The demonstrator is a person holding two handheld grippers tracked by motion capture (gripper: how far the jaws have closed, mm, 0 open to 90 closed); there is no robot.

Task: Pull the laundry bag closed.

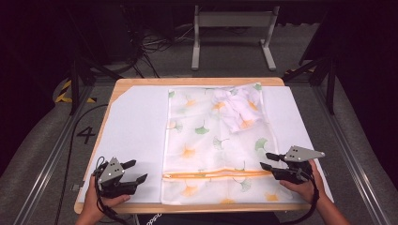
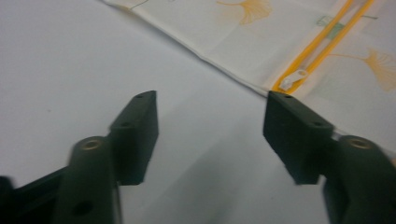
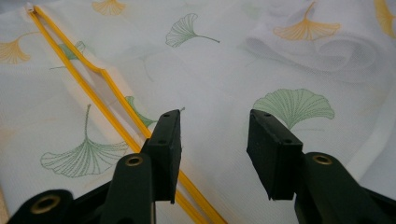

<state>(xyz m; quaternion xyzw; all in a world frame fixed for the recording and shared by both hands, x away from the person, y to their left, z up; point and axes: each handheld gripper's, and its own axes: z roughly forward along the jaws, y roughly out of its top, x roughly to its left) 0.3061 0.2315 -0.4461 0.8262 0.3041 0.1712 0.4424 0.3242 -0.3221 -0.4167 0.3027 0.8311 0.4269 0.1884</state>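
My left gripper [image 1: 133,171] at table's 7 o'clock, jaws spread, nothing between, pointing toward 2 o'clock at zipper pull [image 2: 295,77]. My left hand [image 1: 98,202] grips handle from below, low over white sheet [image 1: 136,122]. My right gripper [image 1: 266,161] at 4 o'clock, jaws spread, empty, aimed leftward over mesh bag [image 1: 206,140], beside orange zipper [image 1: 216,174] right end. My right hand [image 1: 305,185] behind it. White cloth bundle [image 1: 234,110] inside bag, 1 o'clock.
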